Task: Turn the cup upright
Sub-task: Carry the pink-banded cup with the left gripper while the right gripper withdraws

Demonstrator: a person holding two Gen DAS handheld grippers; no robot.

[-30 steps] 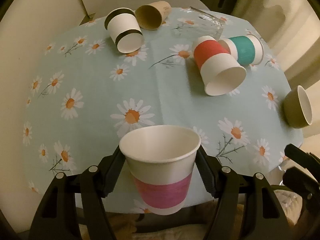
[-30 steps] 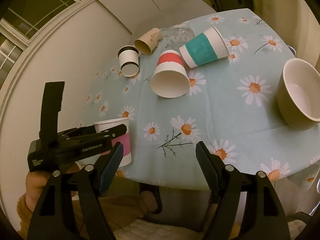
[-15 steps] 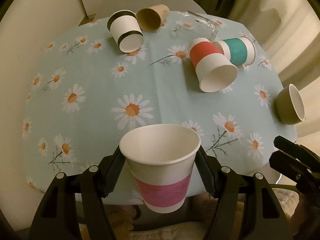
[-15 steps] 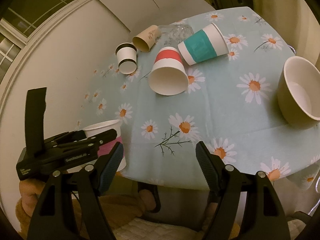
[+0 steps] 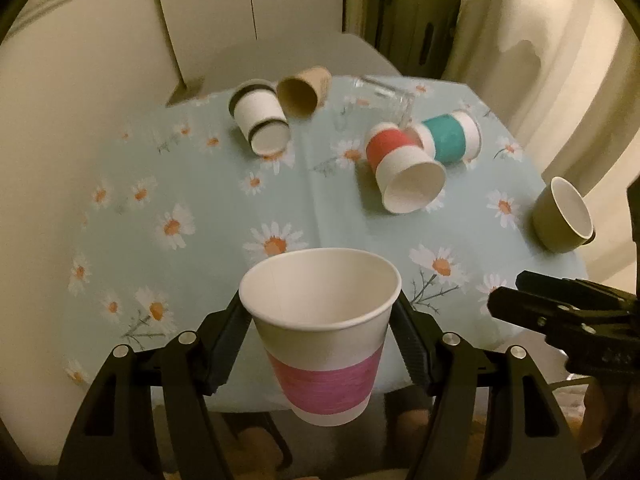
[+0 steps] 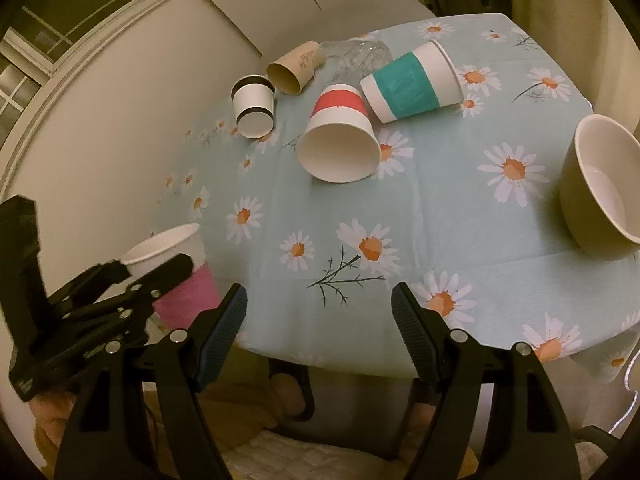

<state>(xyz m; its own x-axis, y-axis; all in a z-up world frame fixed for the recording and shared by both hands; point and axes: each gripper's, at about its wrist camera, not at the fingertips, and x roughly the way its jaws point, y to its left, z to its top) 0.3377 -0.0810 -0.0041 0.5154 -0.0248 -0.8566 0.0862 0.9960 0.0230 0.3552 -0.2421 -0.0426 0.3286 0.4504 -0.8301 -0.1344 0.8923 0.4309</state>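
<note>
My left gripper [image 5: 320, 332] is shut on a white paper cup with a pink band [image 5: 324, 344] and holds it upright, mouth up, off the near edge of the table. The same cup [image 6: 176, 276] and the left gripper [image 6: 156, 276] show at the lower left of the right wrist view. My right gripper [image 6: 320, 320] is open and empty at the table's near edge. On the daisy tablecloth [image 6: 440, 208], a red-banded cup [image 6: 340, 136], a teal-banded cup [image 6: 412, 84], a black-banded cup [image 6: 254, 108] and a brown cup [image 6: 294, 68] lie on their sides.
A clear glass [image 6: 356, 56] lies at the back behind the cups. An olive mug [image 6: 600, 188] lies on its side at the right table edge. A white wall and a cabinet stand to the left and behind. The right gripper's tip shows in the left wrist view [image 5: 560, 312].
My left gripper has drawn back from the table and risen with the pink-banded cup, still upright. The right gripper has held nearly still.
</note>
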